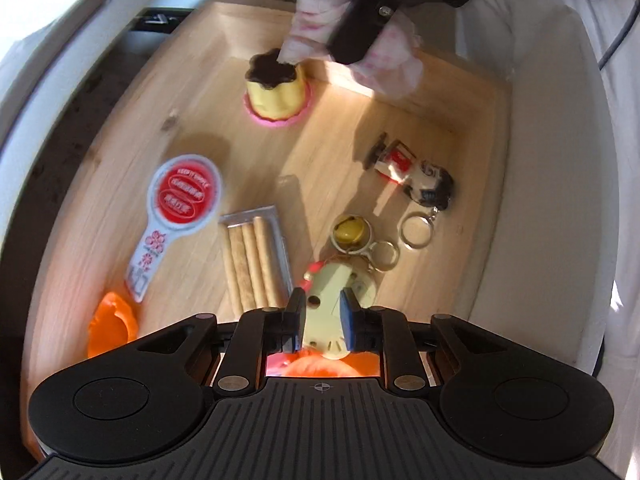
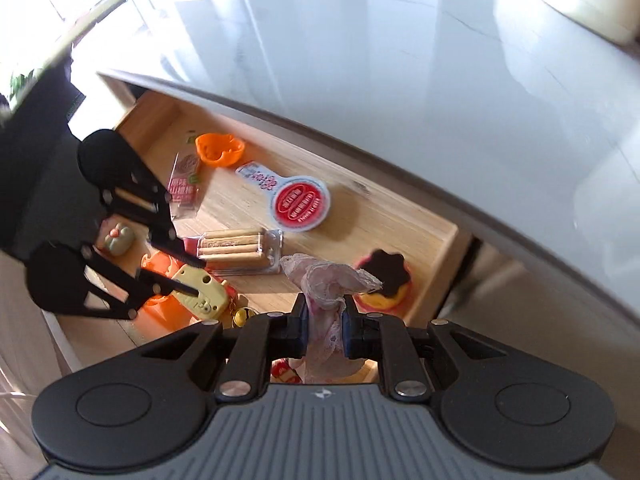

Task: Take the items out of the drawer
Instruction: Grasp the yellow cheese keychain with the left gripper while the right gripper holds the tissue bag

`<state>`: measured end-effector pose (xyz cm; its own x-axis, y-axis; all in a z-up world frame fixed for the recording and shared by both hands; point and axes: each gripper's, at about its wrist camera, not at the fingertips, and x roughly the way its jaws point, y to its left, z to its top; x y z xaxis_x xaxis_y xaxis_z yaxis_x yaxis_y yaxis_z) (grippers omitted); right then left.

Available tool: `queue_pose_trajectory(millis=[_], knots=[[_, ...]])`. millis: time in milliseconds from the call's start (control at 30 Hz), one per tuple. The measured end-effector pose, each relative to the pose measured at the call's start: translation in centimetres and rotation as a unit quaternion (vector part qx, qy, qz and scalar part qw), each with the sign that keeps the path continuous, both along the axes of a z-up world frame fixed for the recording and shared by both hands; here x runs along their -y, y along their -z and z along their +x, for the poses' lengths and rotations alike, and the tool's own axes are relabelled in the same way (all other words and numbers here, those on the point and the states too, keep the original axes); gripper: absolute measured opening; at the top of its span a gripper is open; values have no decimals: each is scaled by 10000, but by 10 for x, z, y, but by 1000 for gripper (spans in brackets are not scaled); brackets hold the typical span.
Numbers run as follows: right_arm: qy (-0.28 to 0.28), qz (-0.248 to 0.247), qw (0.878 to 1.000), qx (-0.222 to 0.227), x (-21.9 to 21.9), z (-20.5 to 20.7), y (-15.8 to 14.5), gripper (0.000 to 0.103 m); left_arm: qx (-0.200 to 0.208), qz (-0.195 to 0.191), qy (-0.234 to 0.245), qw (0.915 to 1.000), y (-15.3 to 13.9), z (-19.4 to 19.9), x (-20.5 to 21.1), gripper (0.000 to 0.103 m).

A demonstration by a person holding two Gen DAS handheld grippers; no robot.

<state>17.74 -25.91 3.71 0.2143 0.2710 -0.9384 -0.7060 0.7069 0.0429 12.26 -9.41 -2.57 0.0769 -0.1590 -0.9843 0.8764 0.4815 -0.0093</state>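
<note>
The wooden drawer (image 1: 328, 136) stands pulled out under a white countertop (image 2: 400, 60). My left gripper (image 1: 322, 297) is shut on a pale yellow plastic toy (image 1: 326, 280) with a keyring, near the drawer's front; the right wrist view shows that left gripper (image 2: 198, 278) clamping the toy (image 2: 208, 292). My right gripper (image 2: 324, 300) is shut on a bunched pink lace cloth (image 2: 320, 276) and holds it above the drawer's far corner. From the left wrist view, the right gripper (image 1: 356, 36) and cloth (image 1: 396, 64) hang over a yellow pudding toy (image 1: 276, 88).
On the drawer floor lie a red-and-white round tag (image 1: 180, 200), a pack of biscuit sticks (image 1: 252, 264), an orange mould (image 1: 112, 328), a yellow bell keyring (image 1: 352, 232) and a figure keychain (image 1: 416, 176). A snack packet (image 2: 184, 184) and a small green toy (image 2: 118, 240) lie near the left wall.
</note>
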Motion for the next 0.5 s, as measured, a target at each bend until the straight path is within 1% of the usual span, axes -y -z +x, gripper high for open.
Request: queue_pose_trajectory(millis=[67,167,233,267,333,467,500], knots=[[34,63,10000,10,5,1,7,15,-85,143,-35,9999,0,3,2,25],[69,241,9997,-47,10,4,9,15,-184,291,-20,9994,3,5,8,24],[92,352,9993,-77,10,7,7,16,-307,383,13,9988,4,5,11,25],[98,394,9991,-75,10,6,5,16,-451,407,24,9981,4,4,11,24],[96,462,9989,-61,10,6,5,16,-552,421,-12,9976,6,8,11,24],[119,526,9985,-25,10,6,4,16,-542,407,-59,9977,5,10,15,26],[129,523,9985,-21,9,6,5,16,-540,400,-52,9977,6,10,17,30]])
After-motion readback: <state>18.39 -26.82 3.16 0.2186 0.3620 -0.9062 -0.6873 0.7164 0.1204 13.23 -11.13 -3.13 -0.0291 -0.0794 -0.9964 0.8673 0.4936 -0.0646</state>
